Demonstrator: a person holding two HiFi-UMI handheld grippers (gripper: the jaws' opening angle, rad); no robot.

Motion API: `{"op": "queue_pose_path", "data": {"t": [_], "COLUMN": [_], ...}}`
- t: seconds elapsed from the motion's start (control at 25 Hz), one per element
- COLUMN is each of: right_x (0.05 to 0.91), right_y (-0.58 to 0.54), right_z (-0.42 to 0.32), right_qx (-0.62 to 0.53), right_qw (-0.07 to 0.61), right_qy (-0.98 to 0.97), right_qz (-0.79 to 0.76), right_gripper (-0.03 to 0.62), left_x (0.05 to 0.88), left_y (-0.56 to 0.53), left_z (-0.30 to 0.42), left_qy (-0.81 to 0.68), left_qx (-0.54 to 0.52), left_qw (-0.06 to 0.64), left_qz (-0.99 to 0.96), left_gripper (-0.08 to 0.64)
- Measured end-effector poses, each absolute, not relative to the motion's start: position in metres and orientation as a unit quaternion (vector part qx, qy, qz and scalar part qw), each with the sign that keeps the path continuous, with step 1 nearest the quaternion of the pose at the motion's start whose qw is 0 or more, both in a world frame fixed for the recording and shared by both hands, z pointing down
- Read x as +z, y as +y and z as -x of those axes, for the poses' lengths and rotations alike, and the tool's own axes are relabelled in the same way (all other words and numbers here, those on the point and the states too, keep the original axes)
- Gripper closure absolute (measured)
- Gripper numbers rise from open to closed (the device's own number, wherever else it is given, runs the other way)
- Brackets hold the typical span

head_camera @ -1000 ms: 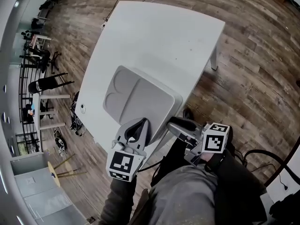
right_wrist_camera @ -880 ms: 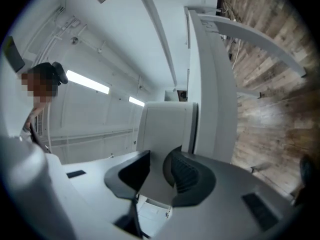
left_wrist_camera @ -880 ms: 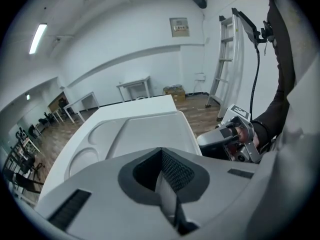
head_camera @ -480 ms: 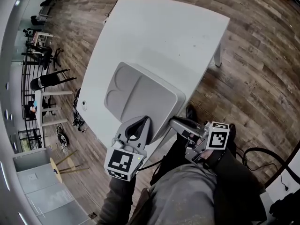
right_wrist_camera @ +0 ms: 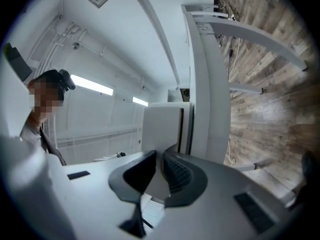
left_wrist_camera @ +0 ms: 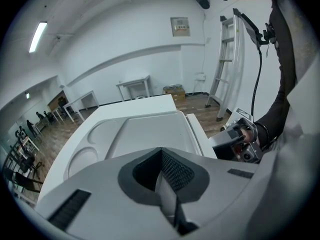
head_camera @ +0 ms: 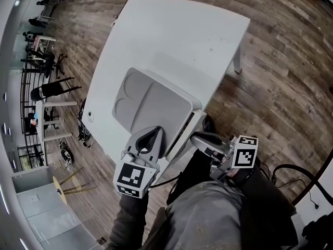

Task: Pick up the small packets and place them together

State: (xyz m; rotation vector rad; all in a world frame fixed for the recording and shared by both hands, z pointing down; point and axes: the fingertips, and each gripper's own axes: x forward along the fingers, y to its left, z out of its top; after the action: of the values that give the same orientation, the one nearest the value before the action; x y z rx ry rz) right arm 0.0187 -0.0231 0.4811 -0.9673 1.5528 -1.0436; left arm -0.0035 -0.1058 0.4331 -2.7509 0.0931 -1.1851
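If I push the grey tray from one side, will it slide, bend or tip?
The tray looks like moulded plastic, so probably stiff and light. Low and flat on the smooth table, it would likely slide, not tip. It lies near the table's edge, so a push that way might send it off.

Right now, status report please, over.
Left claw shut, empty. Right claw just been closing, slight gap, nothing between. No packets in sight; tray bare. Nothing blocking.
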Motion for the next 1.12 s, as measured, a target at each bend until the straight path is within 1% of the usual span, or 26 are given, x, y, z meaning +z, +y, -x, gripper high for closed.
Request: {"op": "queue_pose_path", "data": {"t": [0.2, 0.24, 0.28, 0.36, 0.48, 0.8, 1.12], "right_x": [0.481, 0.480, 0.479, 0.474, 0.465, 0.466, 0.472], "right_y": [-0.019, -0.016, -0.012, -0.006, -0.015, -0.032, -0.046], "right_z": [-0.010, -0.009, -0.009, -0.012, -0.025, -0.034, -0.043], "right_qx": [-0.455, -0.459, -0.464, -0.476, -0.501, -0.542, -0.542], "right_qw": [0.442, 0.427, 0.412, 0.403, 0.424, 0.370, 0.385], "right_qy": [0.646, 0.652, 0.657, 0.653, 0.613, 0.582, 0.571], "right_qz": [0.424, 0.426, 0.428, 0.430, 0.439, 0.480, 0.481], "right_gripper": [0.535, 0.501, 0.420, 0.331, 0.294, 0.285, 0.285], "left_x": [0.436, 0.438, 0.440, 0.443, 0.441, 0.439, 0.436], "left_y": [-0.106, -0.105, -0.103, -0.100, -0.100, -0.097, -0.102], "left_z": [0.008, 0.007, 0.006, 0.005, 0.005, 0.002, 0.007], "left_qy": [0.031, 0.031, 0.030, 0.029, 0.028, 0.022, 0.022], "left_qx": [-0.398, -0.397, -0.395, -0.394, -0.395, -0.394, -0.394], "left_qw": [0.078, 0.078, 0.077, 0.077, 0.081, 0.086, 0.083], "left_qz": [0.914, 0.914, 0.915, 0.915, 0.915, 0.915, 0.915], "left_gripper": [0.572, 0.572, 0.572, 0.572, 0.572, 0.571, 0.571]}}
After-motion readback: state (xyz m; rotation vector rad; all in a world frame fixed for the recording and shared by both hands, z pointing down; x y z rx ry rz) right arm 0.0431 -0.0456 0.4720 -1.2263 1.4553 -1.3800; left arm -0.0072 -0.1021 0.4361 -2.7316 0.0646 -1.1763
